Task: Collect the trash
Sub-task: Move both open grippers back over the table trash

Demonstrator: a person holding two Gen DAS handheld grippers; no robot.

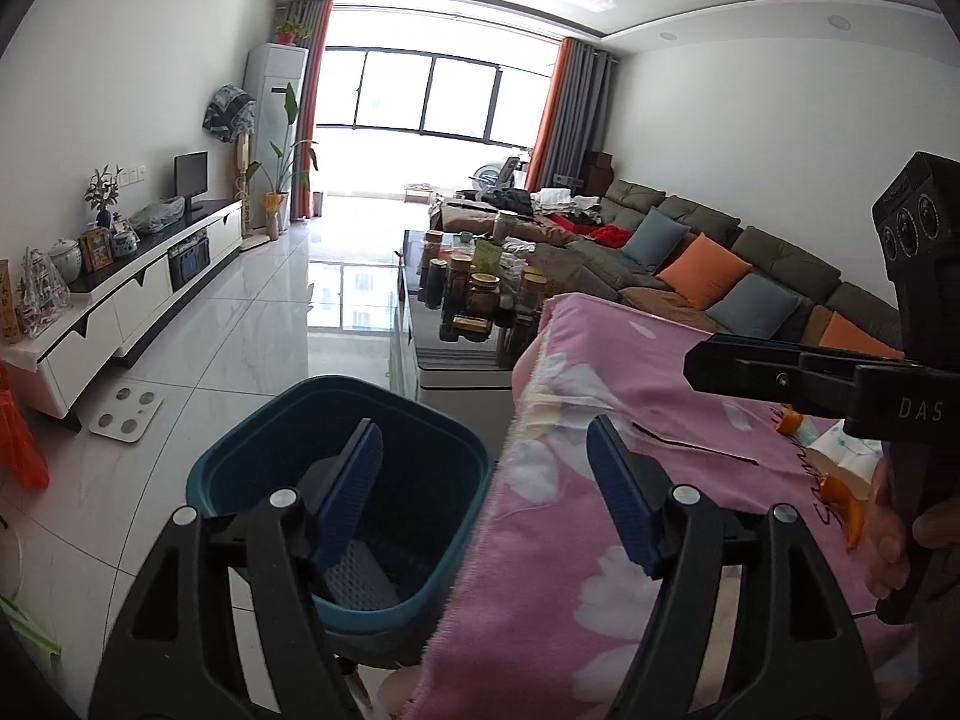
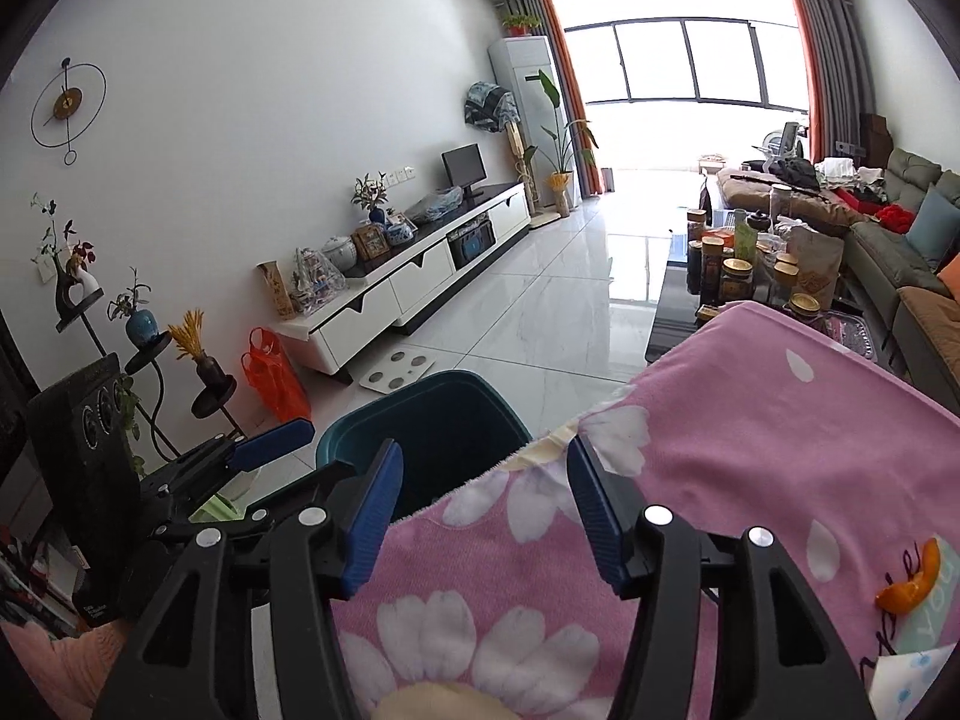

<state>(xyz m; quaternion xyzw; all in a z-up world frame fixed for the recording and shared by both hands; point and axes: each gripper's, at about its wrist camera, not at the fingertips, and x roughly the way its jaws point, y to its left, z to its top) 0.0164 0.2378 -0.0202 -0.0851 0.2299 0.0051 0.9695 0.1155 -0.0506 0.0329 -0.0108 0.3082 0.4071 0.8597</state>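
Note:
A dark teal trash bin (image 1: 336, 480) (image 2: 432, 420) stands on the floor against the left edge of a pink floral blanket (image 1: 660, 480) (image 2: 750, 450). A grey perforated piece (image 1: 360, 576) lies inside the bin. Pieces of orange peel (image 2: 909, 585) (image 1: 840, 498) and a printed tissue (image 1: 846, 456) (image 2: 924, 666) lie on the blanket at the right. My left gripper (image 1: 486, 498) hangs open over the bin's rim and the blanket's edge, nothing between its pads. My right gripper (image 2: 483, 510) is also open and empty above the blanket's edge; in the left wrist view its fingers (image 1: 750, 366) reach in from the right.
A glass coffee table (image 1: 420, 354) crowded with jars stands behind the blanket. A sofa (image 1: 720, 252) runs along the right wall, a white TV cabinet (image 1: 150, 282) along the left. A bathroom scale (image 1: 126, 414) and an orange bag (image 2: 273, 384) sit on the tiled floor.

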